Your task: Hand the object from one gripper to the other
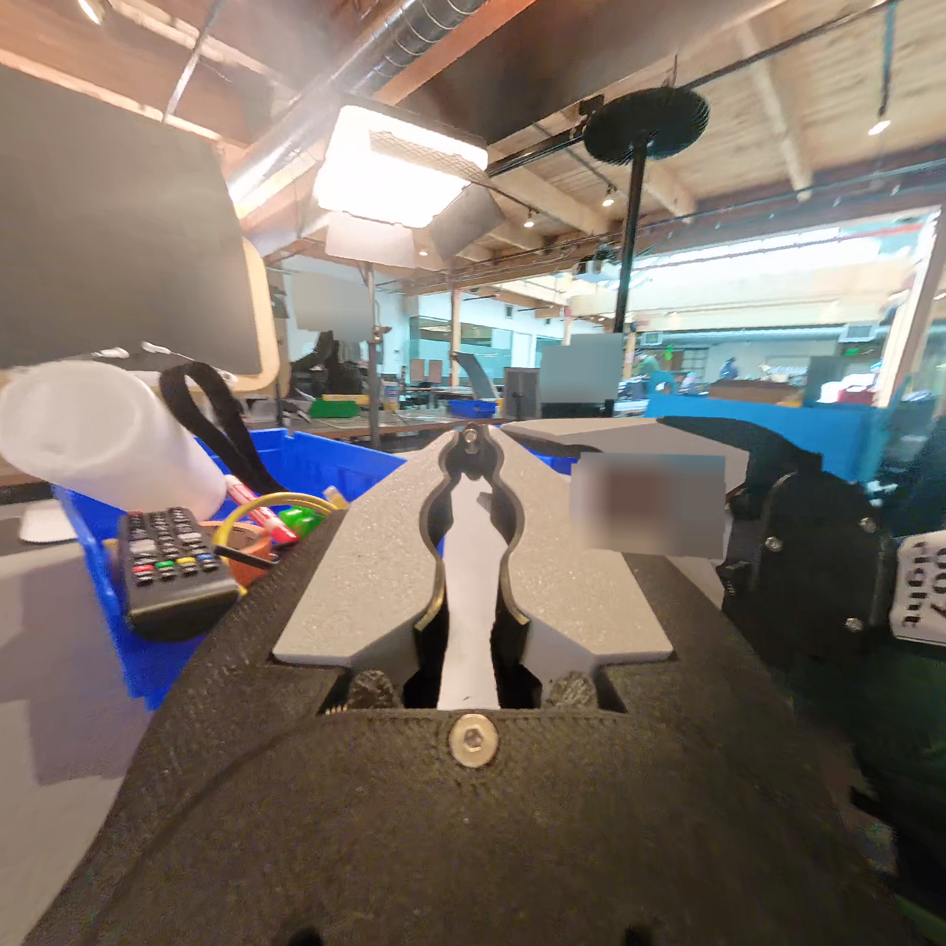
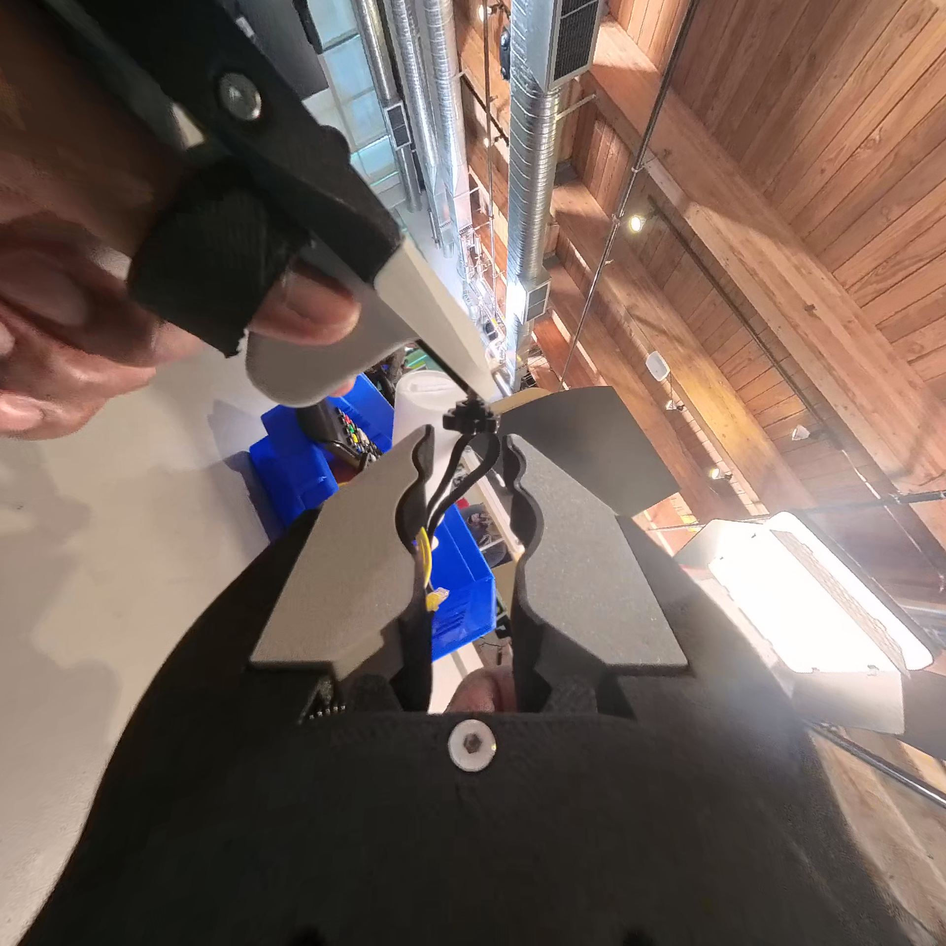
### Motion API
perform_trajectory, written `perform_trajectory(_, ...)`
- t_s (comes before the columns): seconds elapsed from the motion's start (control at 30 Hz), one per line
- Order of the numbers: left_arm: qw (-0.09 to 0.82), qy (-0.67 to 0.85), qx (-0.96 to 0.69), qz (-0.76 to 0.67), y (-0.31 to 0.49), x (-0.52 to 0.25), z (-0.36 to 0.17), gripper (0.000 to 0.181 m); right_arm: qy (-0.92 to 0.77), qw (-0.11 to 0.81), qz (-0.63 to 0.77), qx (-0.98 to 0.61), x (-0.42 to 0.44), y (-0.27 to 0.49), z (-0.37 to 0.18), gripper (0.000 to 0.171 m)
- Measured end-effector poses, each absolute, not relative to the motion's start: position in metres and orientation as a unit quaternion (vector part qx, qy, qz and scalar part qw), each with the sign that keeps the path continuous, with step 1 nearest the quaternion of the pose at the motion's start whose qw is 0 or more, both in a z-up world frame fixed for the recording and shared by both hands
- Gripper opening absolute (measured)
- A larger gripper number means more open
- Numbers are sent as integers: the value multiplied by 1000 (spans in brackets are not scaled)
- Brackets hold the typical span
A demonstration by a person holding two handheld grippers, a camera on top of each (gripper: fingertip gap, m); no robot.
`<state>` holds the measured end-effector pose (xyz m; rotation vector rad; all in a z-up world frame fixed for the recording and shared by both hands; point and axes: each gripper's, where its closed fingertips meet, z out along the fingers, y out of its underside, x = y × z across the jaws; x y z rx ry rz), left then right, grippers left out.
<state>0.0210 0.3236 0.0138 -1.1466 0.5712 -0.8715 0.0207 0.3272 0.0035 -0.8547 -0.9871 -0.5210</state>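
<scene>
My left gripper (image 1: pixel 472 441) is closed, pinching a small black knobbed object (image 2: pixel 470 413) at its tips. My right gripper (image 2: pixel 468 450) sits just below that object, parted, nothing between its fingers but air. The blue bin (image 1: pixel 327 463) lies beyond the object, partly hidden. The object's shape is hard to make out.

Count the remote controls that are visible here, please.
1. The black remote control lies on top of the clutter in the blue bin, beside a yellow cable. More may be hidden underneath.
</scene>
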Motion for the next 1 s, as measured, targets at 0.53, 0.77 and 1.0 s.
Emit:
perform_trajectory(0.53, 616, 234, -512, -550, 318, 29, 11, 7, -445, 761, -185, -435, 22, 331, 1, 27)
perform_trajectory(0.77, 602, 251, -513, -558, 313, 35, 8, 7, -433, 771, -180, -431, 25, 330, 6, 25)
perform_trajectory(1.0, 600, 249, -514, -561, 314, 35, 8, 7, -426, 773, -192, -429, 27, 331, 8, 16)
